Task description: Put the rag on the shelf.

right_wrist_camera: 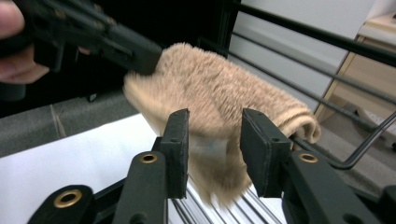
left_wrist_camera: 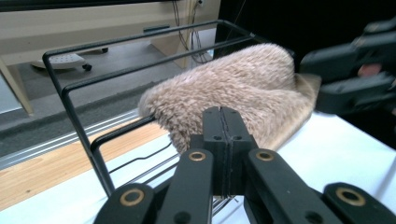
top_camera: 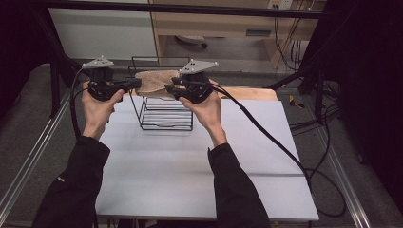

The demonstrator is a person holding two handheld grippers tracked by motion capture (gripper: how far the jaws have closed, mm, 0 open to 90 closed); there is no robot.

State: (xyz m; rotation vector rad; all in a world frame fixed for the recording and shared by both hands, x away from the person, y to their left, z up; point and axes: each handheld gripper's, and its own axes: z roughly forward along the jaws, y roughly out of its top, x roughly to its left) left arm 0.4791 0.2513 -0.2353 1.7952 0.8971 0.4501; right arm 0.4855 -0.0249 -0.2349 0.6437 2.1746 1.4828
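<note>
A tan fluffy towel (top_camera: 154, 80) (left_wrist_camera: 233, 88) (right_wrist_camera: 219, 102) lies draped over the top bars of a black wire rack (top_camera: 166, 118) (left_wrist_camera: 79, 116) (right_wrist_camera: 327, 98) at the far middle of the table. My left gripper (top_camera: 135, 84) (left_wrist_camera: 224, 135) is at the towel's left end with its jaws pressed together on the edge of the cloth. It also appears in the right gripper view as the left gripper (right_wrist_camera: 149, 58) touching the towel's far corner. My right gripper (top_camera: 171, 88) (right_wrist_camera: 214, 149) stands open at the right end, a hanging fold of towel between its jaws.
A white sheet (top_camera: 190, 166) covers the table, with a wooden edge (top_camera: 256, 92) showing at the back right. The right gripper's black cable (top_camera: 285, 147) trails across the sheet and off the right side. Metal frame rails run along both sides.
</note>
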